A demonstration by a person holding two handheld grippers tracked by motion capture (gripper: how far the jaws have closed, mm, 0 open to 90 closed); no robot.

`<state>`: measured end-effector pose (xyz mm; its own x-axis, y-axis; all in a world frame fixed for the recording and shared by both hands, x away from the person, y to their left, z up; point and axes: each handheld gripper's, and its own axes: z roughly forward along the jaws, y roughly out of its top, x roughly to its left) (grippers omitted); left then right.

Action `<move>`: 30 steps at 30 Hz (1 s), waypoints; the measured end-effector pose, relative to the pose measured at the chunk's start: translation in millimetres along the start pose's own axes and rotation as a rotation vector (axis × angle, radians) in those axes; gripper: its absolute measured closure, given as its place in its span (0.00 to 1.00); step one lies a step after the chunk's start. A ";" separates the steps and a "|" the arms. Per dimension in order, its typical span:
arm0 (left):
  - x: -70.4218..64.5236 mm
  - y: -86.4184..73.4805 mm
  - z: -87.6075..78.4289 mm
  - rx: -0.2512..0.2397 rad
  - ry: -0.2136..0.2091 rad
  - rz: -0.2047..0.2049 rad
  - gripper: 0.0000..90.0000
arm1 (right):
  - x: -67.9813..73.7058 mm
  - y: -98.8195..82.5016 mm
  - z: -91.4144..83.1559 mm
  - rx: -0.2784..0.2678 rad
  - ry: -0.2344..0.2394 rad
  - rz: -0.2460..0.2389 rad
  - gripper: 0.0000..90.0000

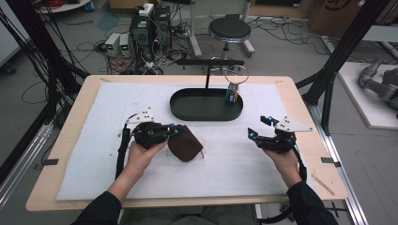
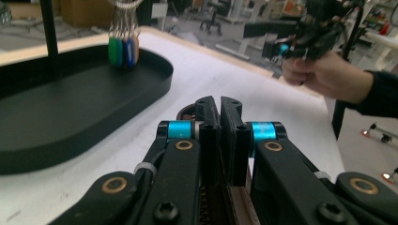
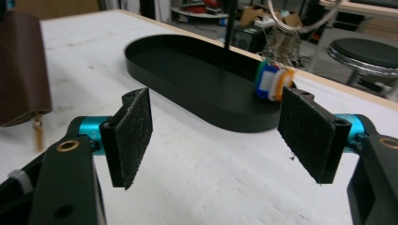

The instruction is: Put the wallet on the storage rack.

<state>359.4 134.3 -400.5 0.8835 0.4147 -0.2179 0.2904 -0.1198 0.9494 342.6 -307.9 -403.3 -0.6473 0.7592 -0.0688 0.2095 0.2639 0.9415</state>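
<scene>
A brown leather pouch [image 1: 186, 144] lies on the white mat left of centre, a zip pull at its right corner. My left gripper [image 1: 176, 132] is shut on the pouch's left edge; in the left gripper view the jaws [image 2: 219, 105] stand nearly together, with brown leather [image 2: 188, 111] past their tips. My right gripper [image 1: 258, 127] is held open above the mat at the right, nothing between its pads [image 3: 133, 133]. The right gripper view has the pouch [image 3: 21, 65] at far left. A black oval tray [image 1: 187, 110] with a stand holds a key ring with coloured tags [image 1: 232, 93].
The tray [image 3: 187, 82] and the key tags [image 3: 271, 84] lie just beyond my right gripper's jaws. A black stool [image 1: 229, 29], computers and cables stand on the floor behind the table. Black frame posts [image 1: 335, 56] rise at the right corner. Bare white mat [image 1: 225, 159] stretches between the hands.
</scene>
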 end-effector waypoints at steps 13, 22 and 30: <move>-11.3 15.9 -8.3 -0.133 -0.025 0.051 0.96 | 28.7 9.6 17.7 -0.015 0.219 0.001 0.34; -22.4 22.5 -1.3 -0.197 -0.063 0.075 0.96 | 54.8 13.8 36.0 0.020 0.367 -0.008 0.39; -28.8 23.8 4.2 -0.239 -0.113 0.076 0.96 | 70.8 14.7 48.2 0.036 0.500 0.025 0.41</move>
<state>342.4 115.8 -372.6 0.9388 0.3077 -0.1547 0.1380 0.0755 0.9875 335.2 -221.6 -410.1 -0.9118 0.3899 0.1288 0.2491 0.2760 0.9283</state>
